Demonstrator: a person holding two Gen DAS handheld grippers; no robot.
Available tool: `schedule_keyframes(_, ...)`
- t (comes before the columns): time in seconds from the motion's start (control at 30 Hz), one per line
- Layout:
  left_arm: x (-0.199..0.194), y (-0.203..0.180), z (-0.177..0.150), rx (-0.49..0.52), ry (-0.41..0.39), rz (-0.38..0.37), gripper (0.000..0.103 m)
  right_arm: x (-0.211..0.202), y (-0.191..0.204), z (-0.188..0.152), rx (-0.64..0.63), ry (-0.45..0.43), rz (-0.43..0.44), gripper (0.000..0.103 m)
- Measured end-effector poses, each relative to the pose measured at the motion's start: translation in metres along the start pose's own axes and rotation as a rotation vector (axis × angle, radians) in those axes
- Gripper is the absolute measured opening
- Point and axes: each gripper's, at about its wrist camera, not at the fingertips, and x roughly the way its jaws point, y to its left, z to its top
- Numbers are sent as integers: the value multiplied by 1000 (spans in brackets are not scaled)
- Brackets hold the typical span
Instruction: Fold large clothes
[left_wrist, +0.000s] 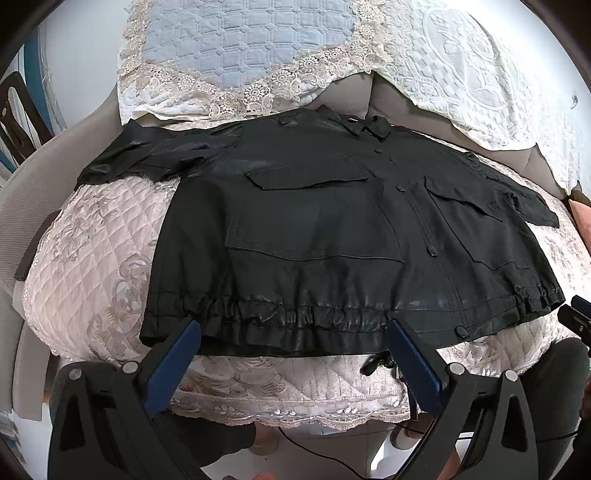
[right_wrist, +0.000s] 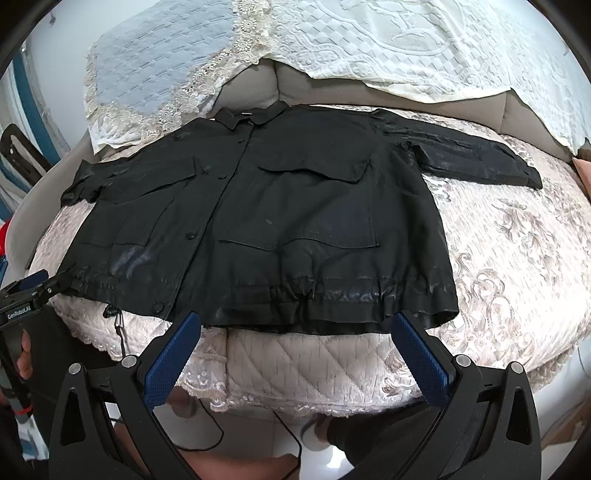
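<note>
A black buttoned jacket (left_wrist: 317, 229) lies flat, front up, on a pink quilted sofa seat (left_wrist: 85, 258), collar away from me, both sleeves spread sideways. It also shows in the right wrist view (right_wrist: 295, 214). My left gripper (left_wrist: 293, 328) is open, its blue fingertips hovering at the gathered hem, left of the button line. My right gripper (right_wrist: 295, 321) is open at the hem's right part. The left gripper (right_wrist: 44, 284) shows at the left edge of the right wrist view; the right gripper (left_wrist: 576, 314) shows at the right edge of the left wrist view.
White and blue lace-trimmed quilted covers (left_wrist: 240, 48) drape the sofa back behind the jacket. A black drawstring cord (right_wrist: 118, 321) hangs from the hem over the seat's front edge. A cable lies on the floor (right_wrist: 288, 435) below.
</note>
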Motion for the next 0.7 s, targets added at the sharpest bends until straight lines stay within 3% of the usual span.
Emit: schedule_keyframes(0.7,2,-1,-4,-3,13,-36,102,-2,6,3,2,-30,5,103)
